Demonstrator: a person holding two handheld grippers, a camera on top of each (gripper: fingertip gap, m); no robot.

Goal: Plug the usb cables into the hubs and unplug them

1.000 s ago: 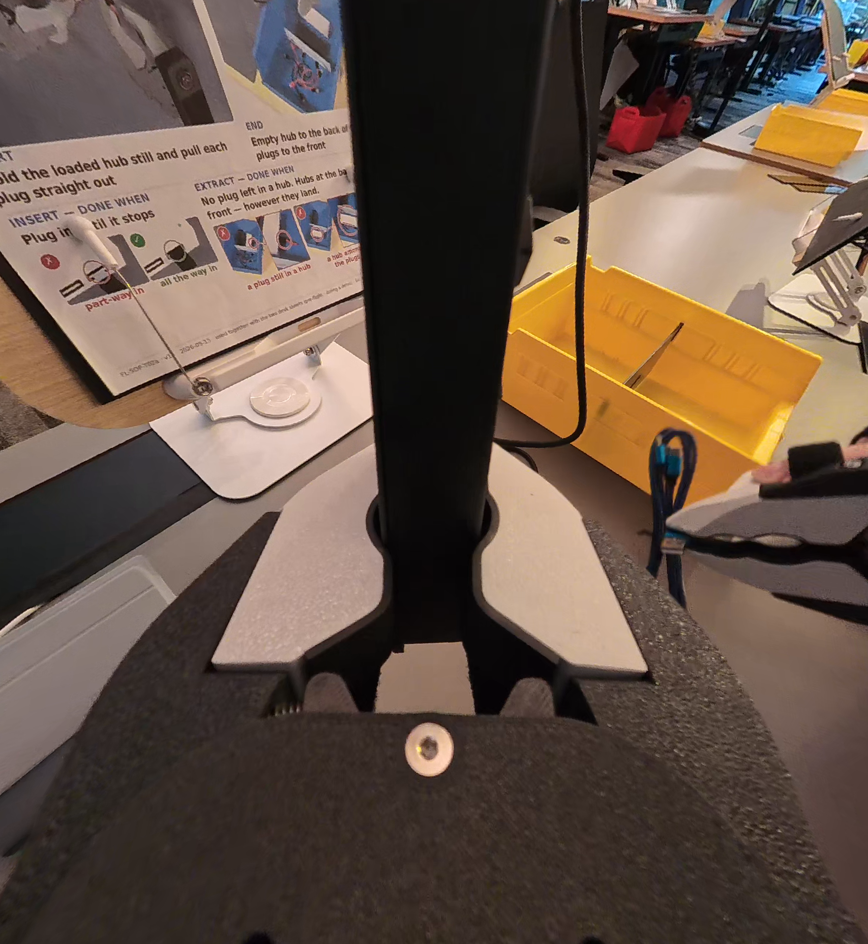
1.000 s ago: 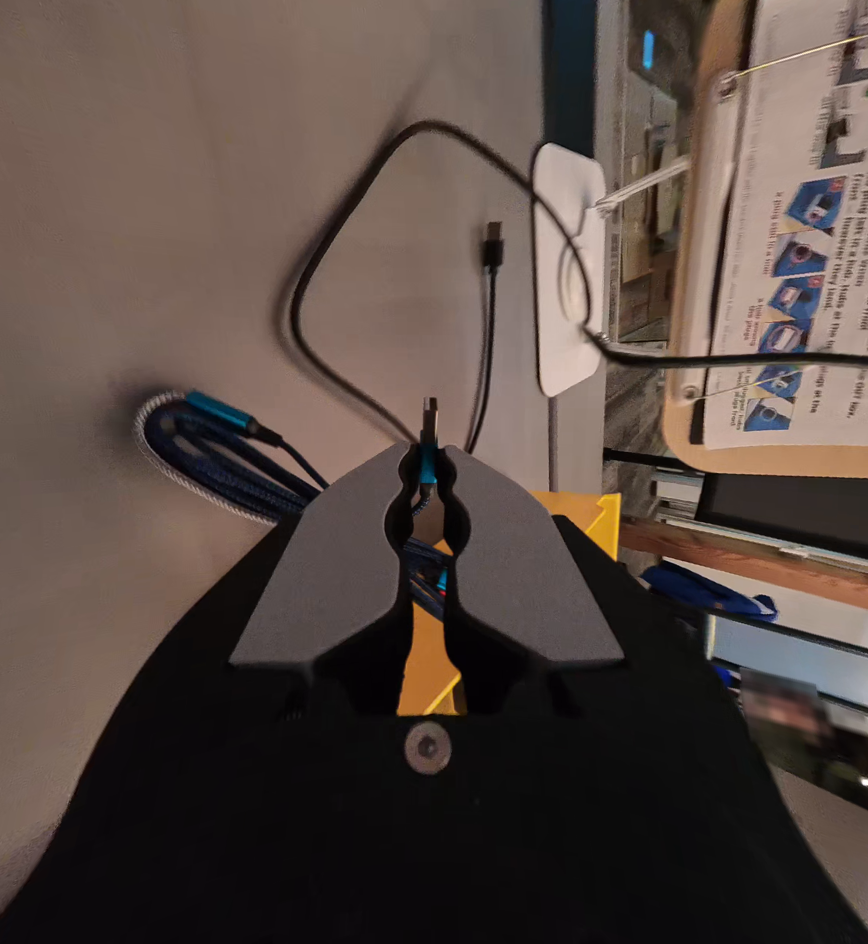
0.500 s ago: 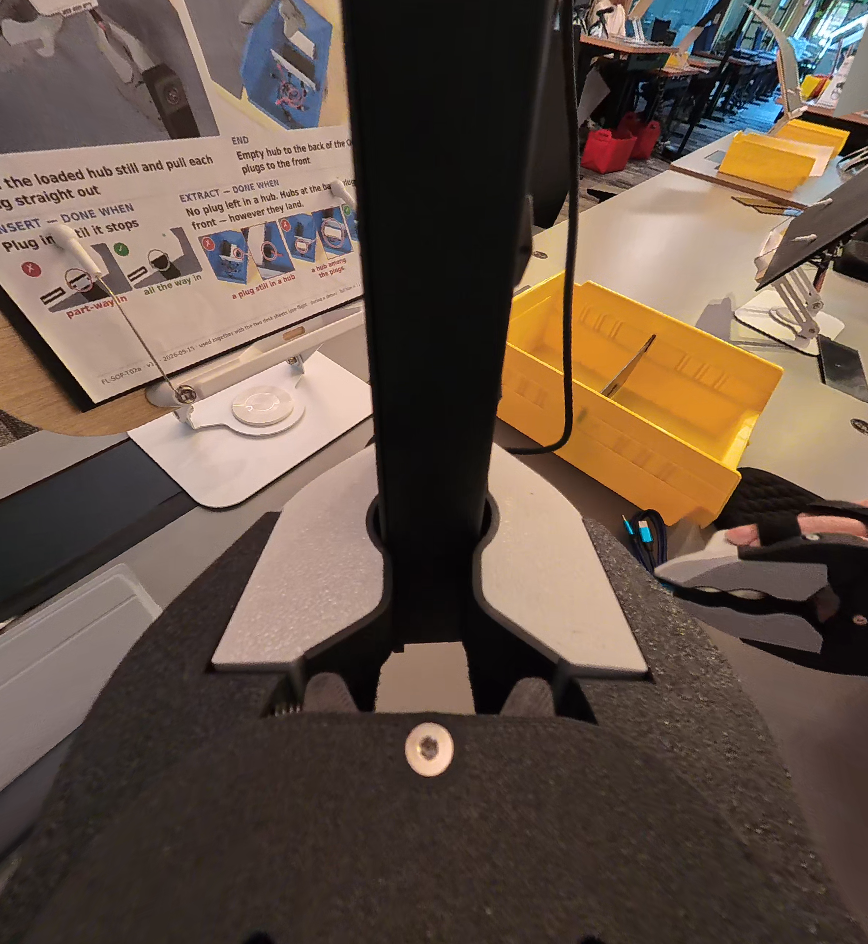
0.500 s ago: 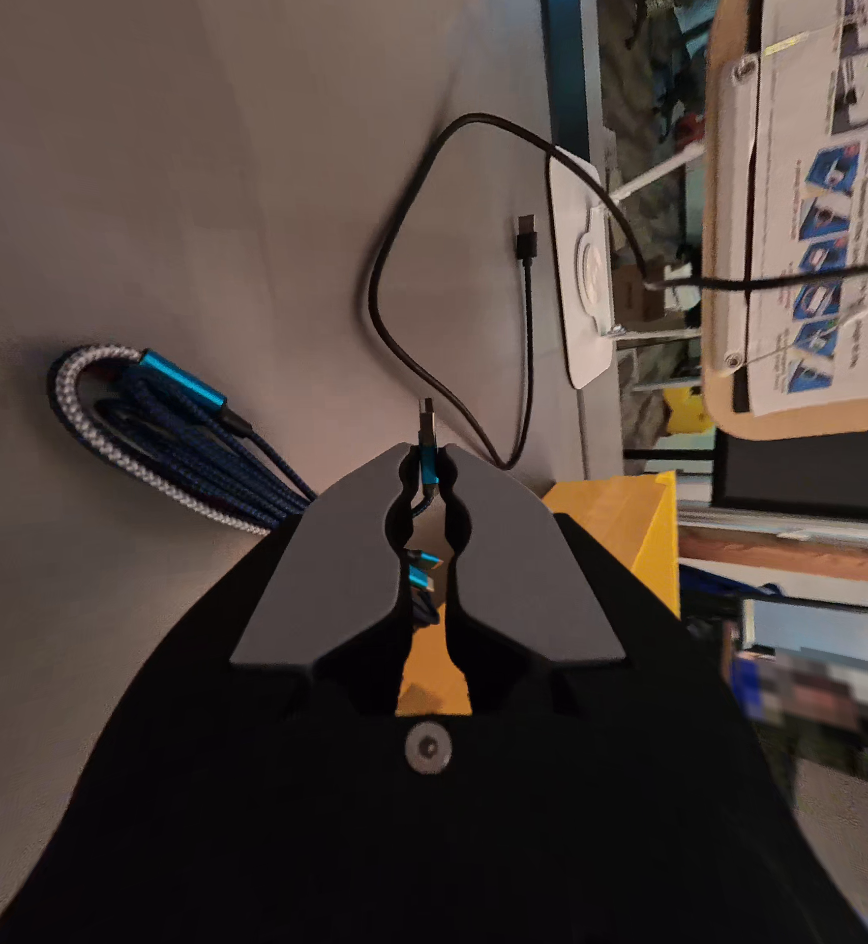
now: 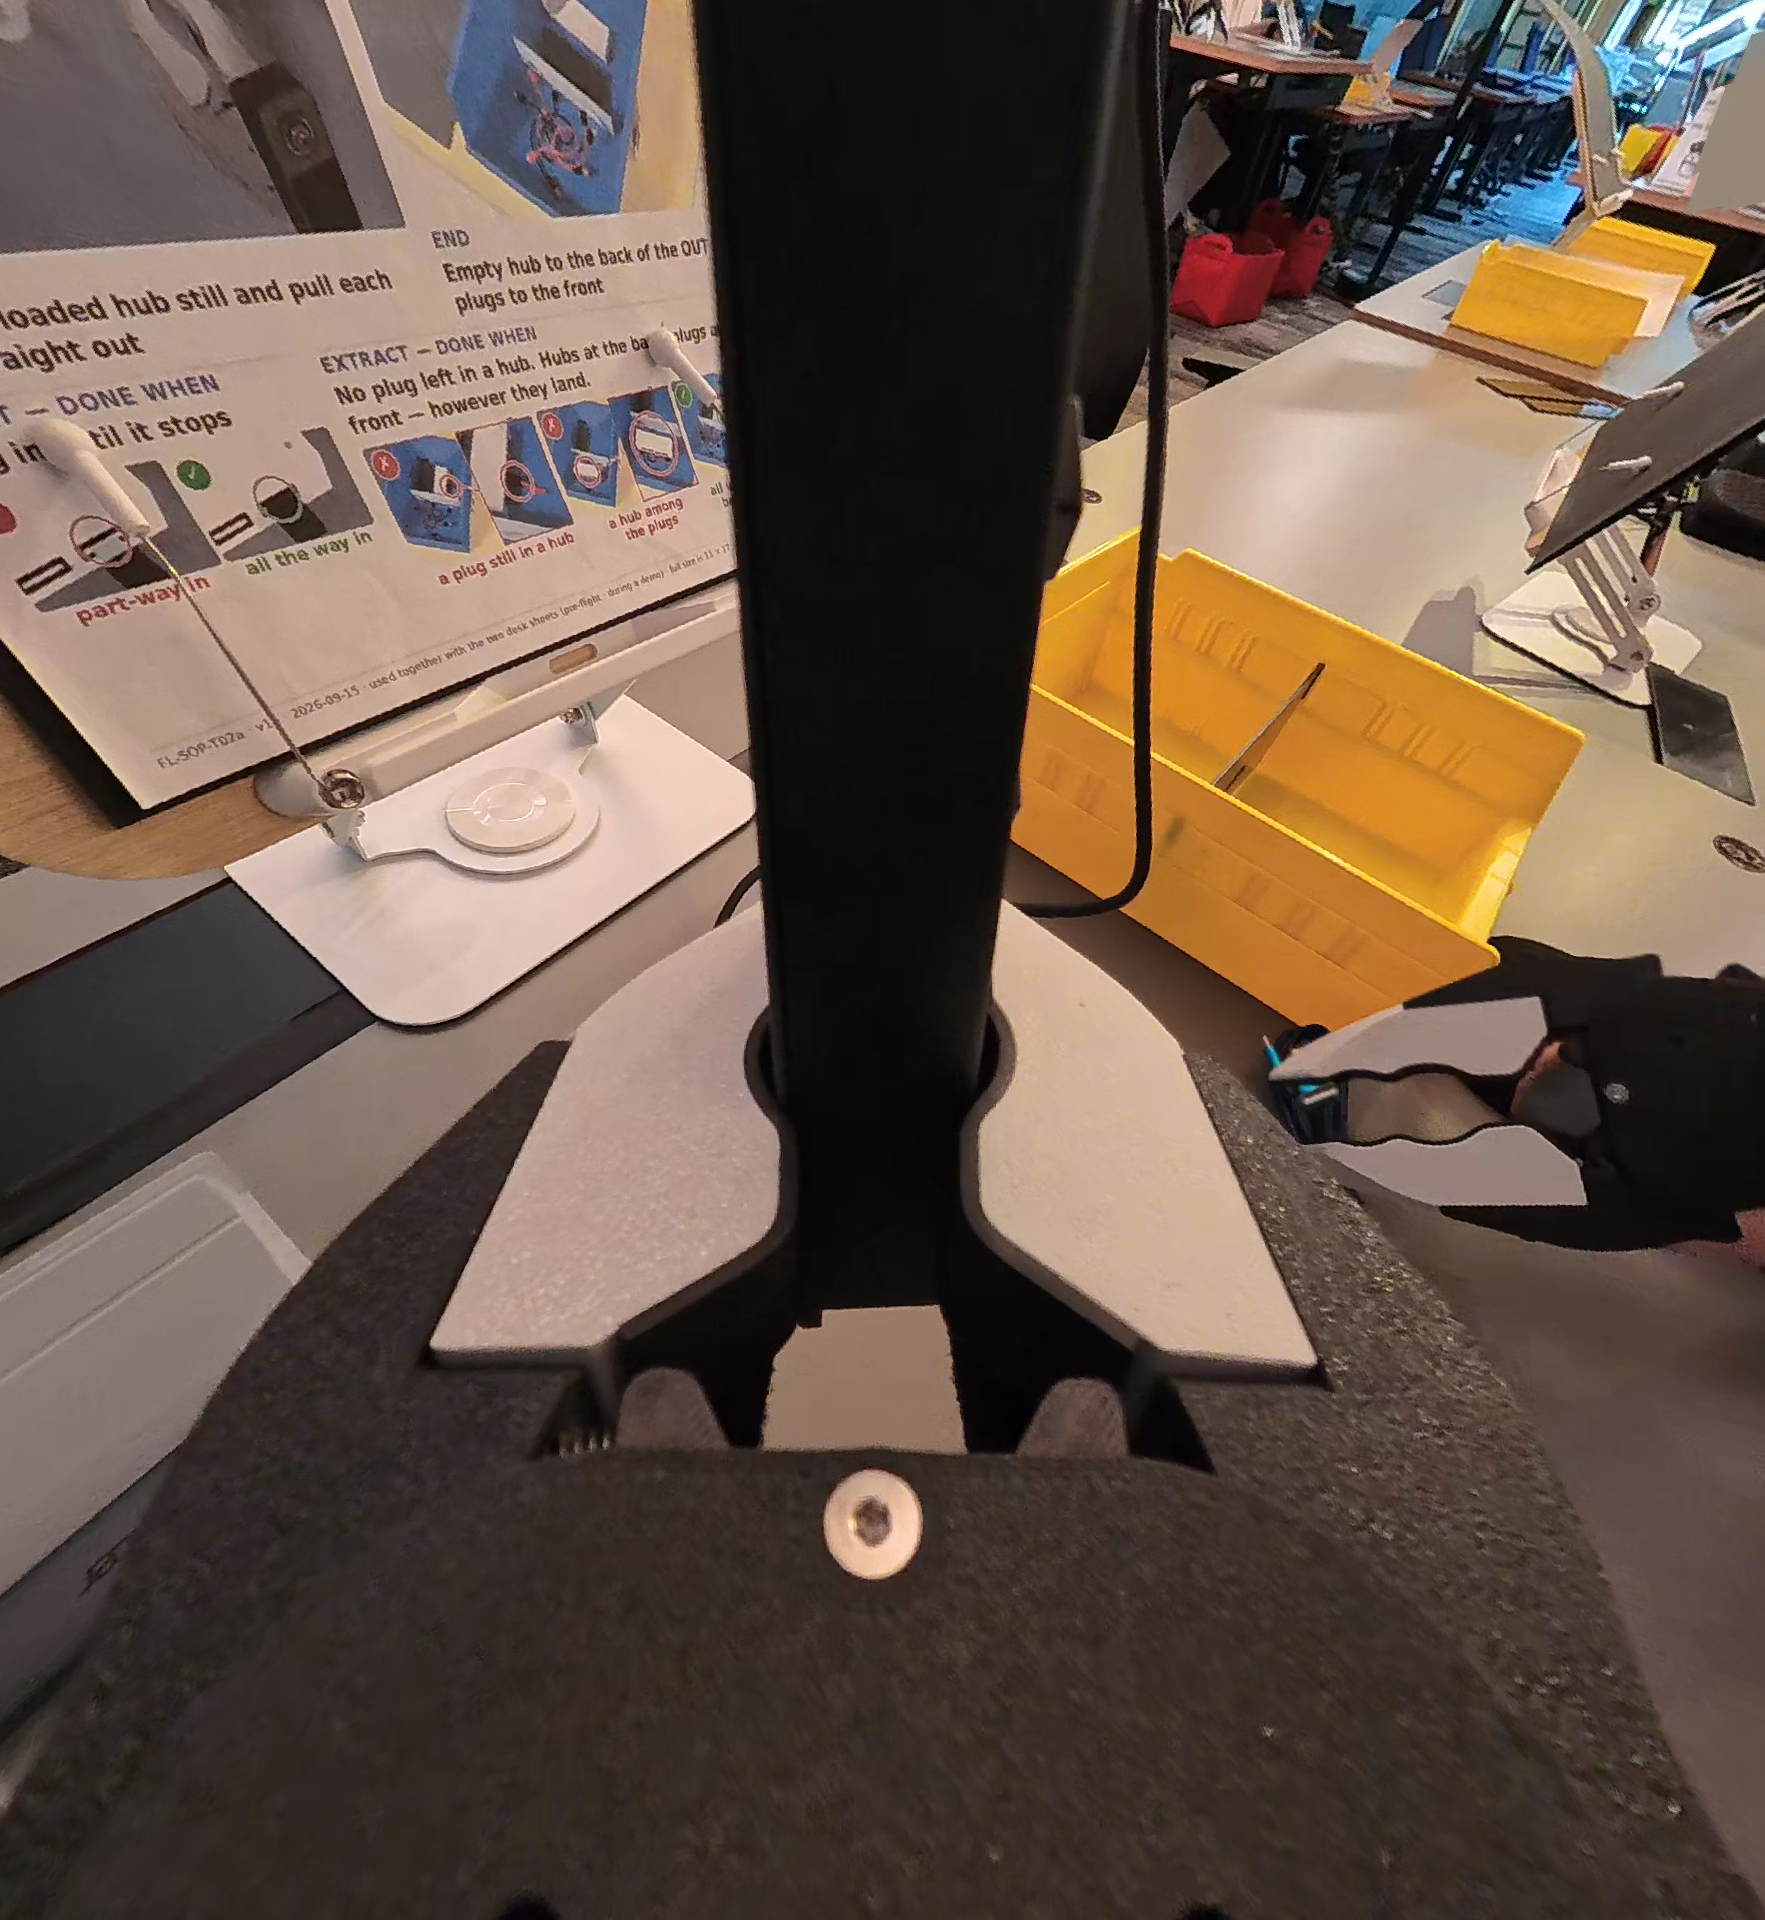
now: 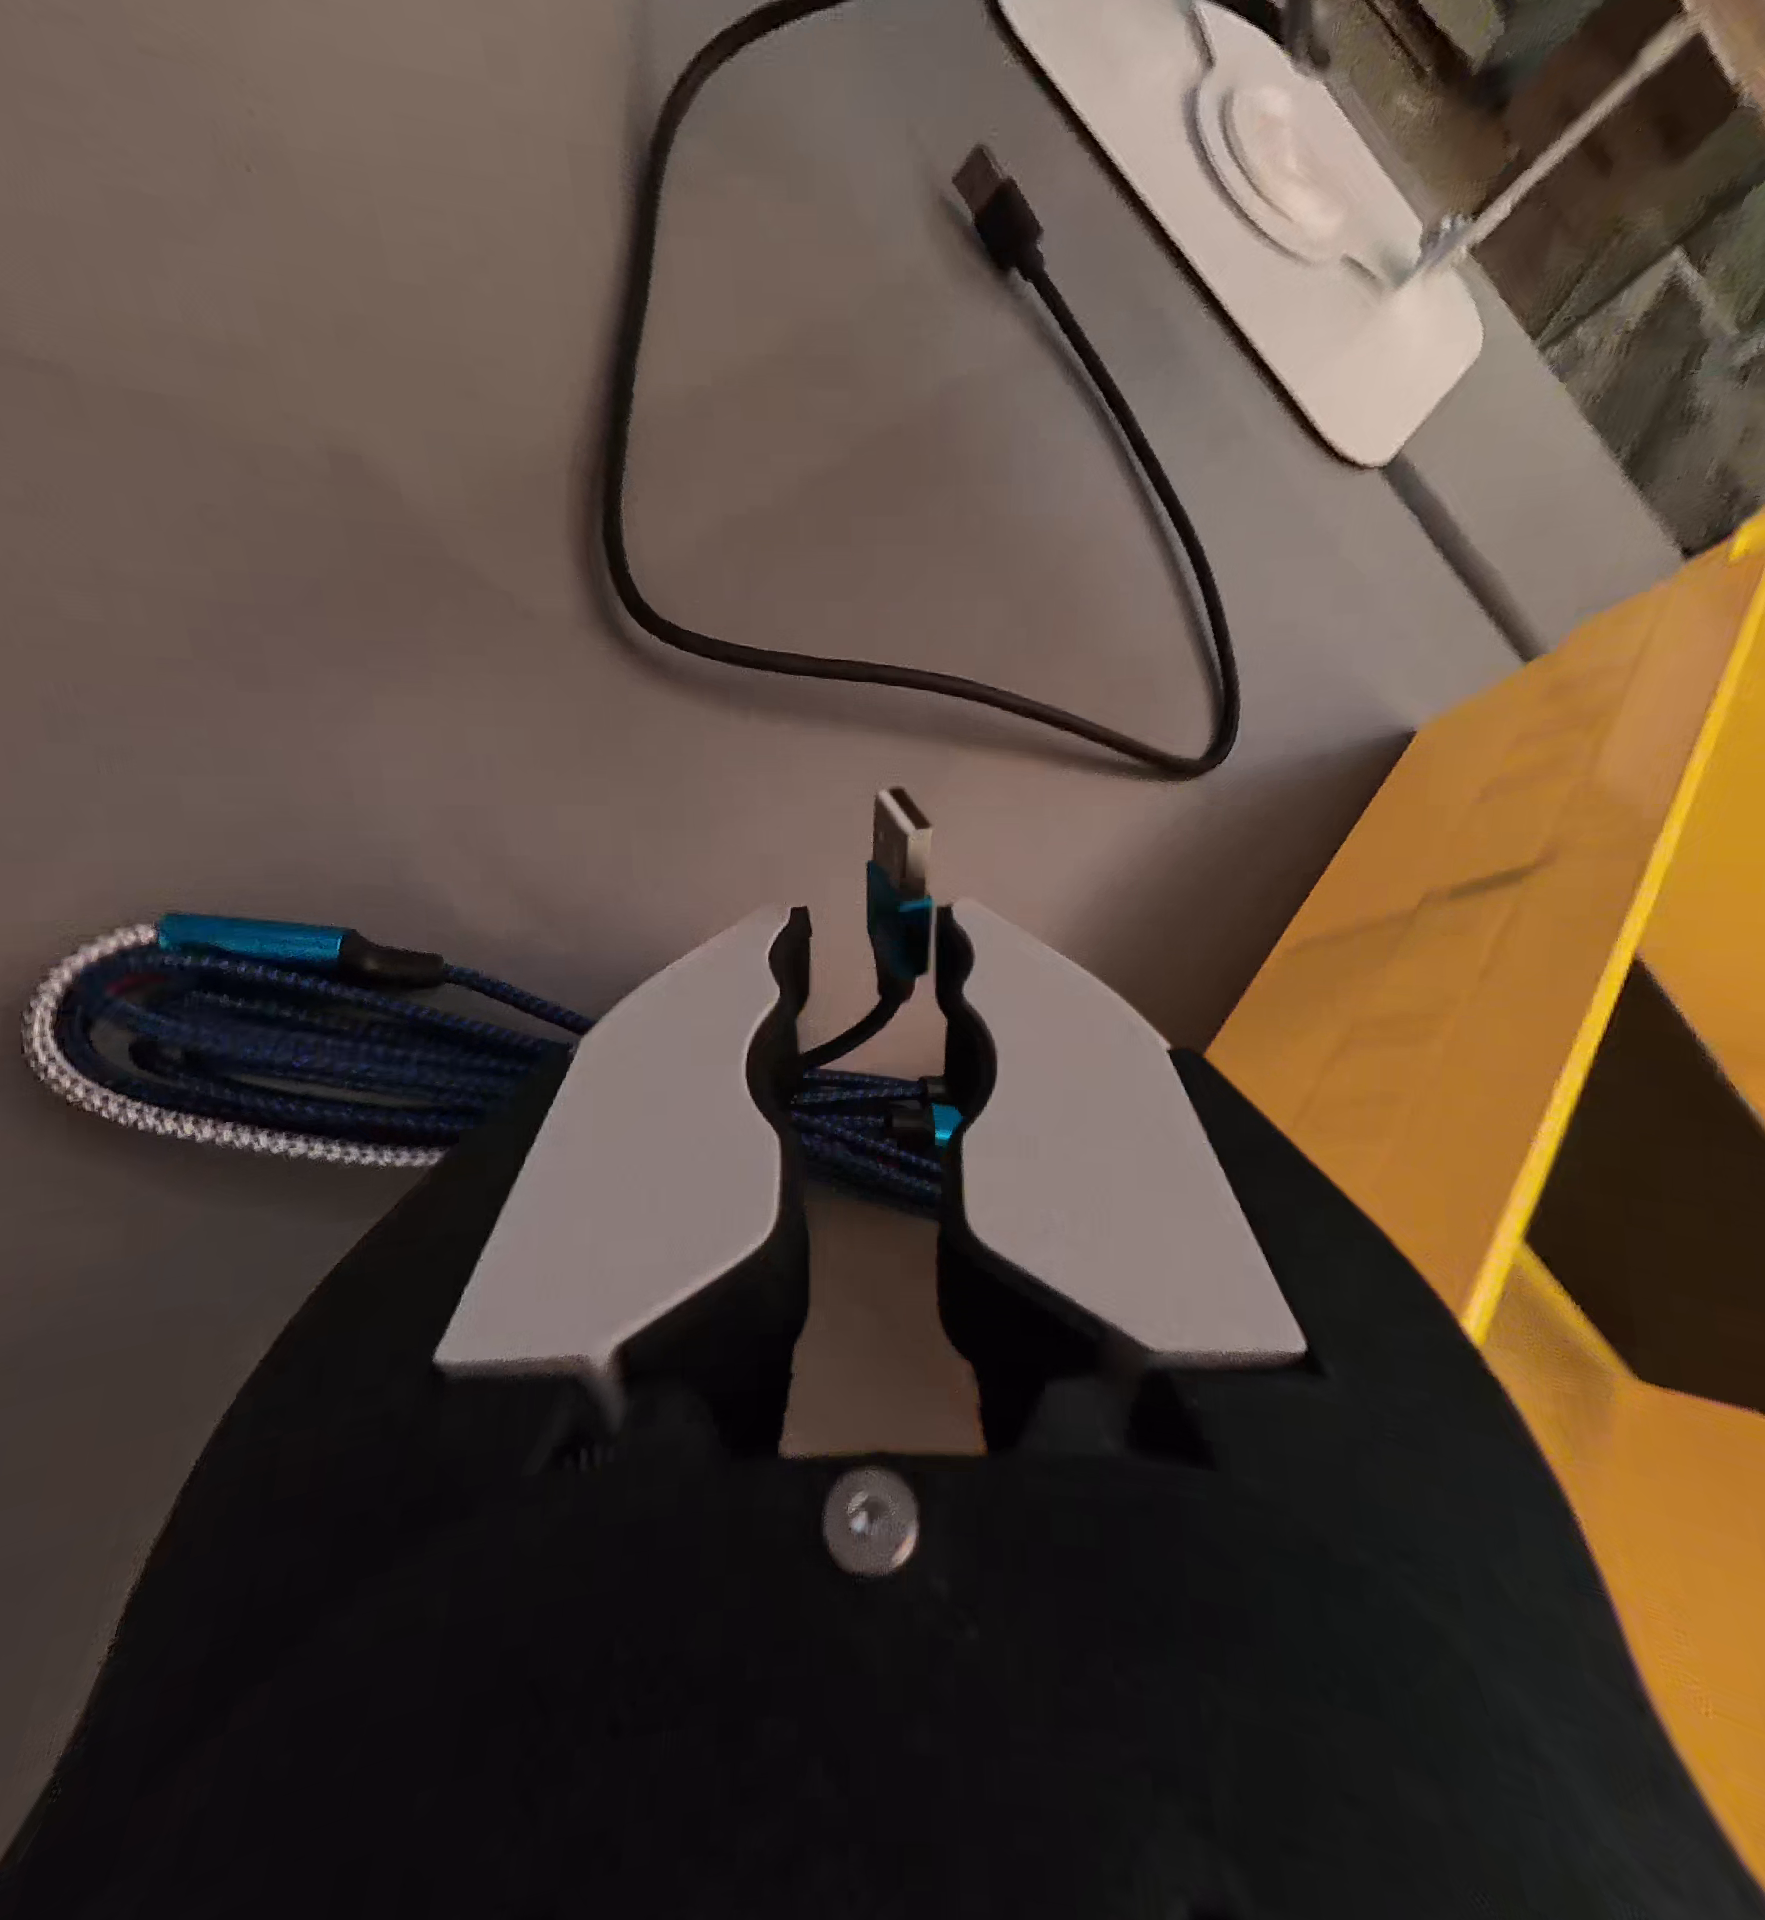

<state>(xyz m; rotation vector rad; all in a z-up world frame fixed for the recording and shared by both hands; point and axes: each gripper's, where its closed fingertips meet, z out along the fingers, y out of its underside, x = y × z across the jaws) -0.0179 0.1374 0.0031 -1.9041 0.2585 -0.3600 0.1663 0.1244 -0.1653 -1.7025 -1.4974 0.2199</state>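
Left gripper (image 5: 873,1060) clamped on the black hub (image 5: 888,520); right gripper (image 6: 873,920) released around the blue USB plug (image 6: 899,883).

Risk: the right jaws stand apart, the plug touches only the right-hand finger and leans, so it can slip back onto the blue cable bundle (image 6: 265,1039) or twist off-axis and miss a port. The hub's own black cable (image 6: 857,520) loops just beyond the plug and could snag. The hub is upright, held at its lower end; its ports are not visible, so alignment cannot be judged. Versus 0.5 s ago: right jaws were pinched on the plug, now parted; the right gripper has swung toward the yellow bin (image 6: 1584,935), now just right of the plug; the left grip is unchanged.
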